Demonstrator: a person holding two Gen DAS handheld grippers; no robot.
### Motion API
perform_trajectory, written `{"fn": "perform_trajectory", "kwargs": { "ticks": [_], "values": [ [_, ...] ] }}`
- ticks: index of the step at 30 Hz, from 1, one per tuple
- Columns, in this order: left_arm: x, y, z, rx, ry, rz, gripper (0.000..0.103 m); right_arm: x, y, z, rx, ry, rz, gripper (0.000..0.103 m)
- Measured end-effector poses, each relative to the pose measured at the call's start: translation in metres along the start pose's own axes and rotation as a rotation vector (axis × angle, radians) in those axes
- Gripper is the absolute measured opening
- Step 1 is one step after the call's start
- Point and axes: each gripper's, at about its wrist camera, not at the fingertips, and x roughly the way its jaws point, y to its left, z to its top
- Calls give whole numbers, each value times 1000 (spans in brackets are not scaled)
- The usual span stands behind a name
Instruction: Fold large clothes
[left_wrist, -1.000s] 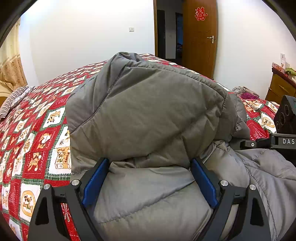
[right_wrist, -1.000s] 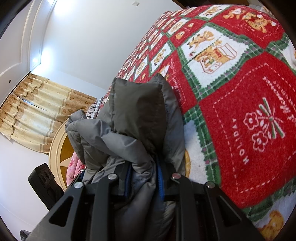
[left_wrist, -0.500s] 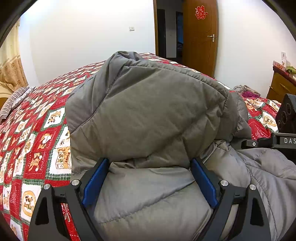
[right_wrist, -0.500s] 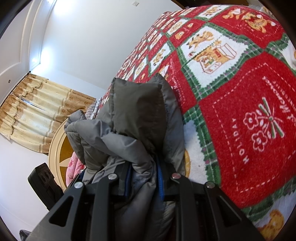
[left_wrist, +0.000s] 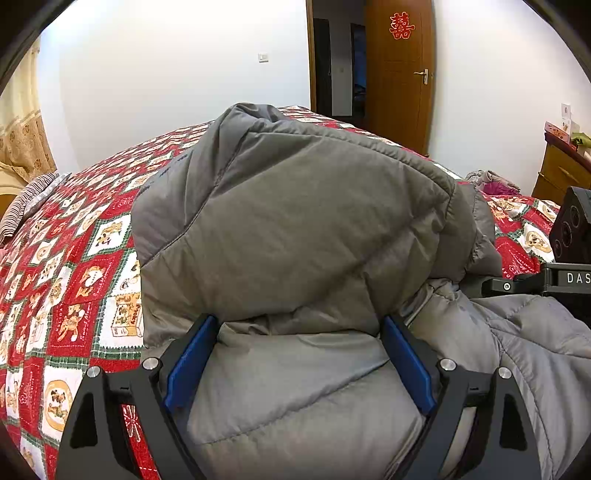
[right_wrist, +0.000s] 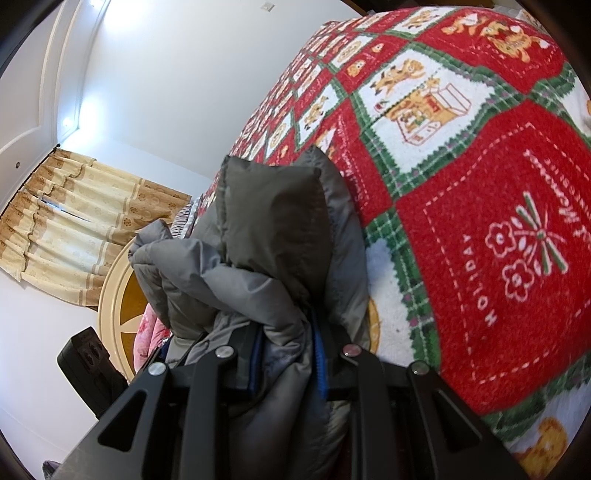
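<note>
A puffy grey quilted jacket (left_wrist: 295, 221) lies in thick folds on a red, white and green holiday bedspread (left_wrist: 74, 277). My left gripper (left_wrist: 299, 325) stands wide open over it. A quilted panel lies between its blue pads (left_wrist: 192, 362), and a bulging fold rises just past the tips. In the right wrist view my right gripper (right_wrist: 288, 332) is shut on a bunched edge of the jacket (right_wrist: 273, 221), which sticks up ahead of it. The right gripper's black body (left_wrist: 546, 280) shows at the left view's right edge.
Bedspread (right_wrist: 480, 184) stretches away to the right of the jacket. An open wooden door (left_wrist: 399, 74) and white wall stand beyond the bed. A wooden dresser (left_wrist: 561, 173) and a heap of clothes (left_wrist: 491, 181) sit far right. Striped cloth (left_wrist: 29, 199), curtains (right_wrist: 74, 221) and a headboard (right_wrist: 114, 295) are left.
</note>
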Motion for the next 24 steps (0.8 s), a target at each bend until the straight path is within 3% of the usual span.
{"fn": "perform_trajectory", "kwargs": {
  "ticks": [13, 24],
  "values": [
    [-5, -6, 1, 8, 2, 21, 91, 1, -6, 12, 66, 41, 12, 23],
    [-5, -5, 4, 8, 4, 22, 91, -2, -5, 12, 44, 30, 0, 24]
  ]
}}
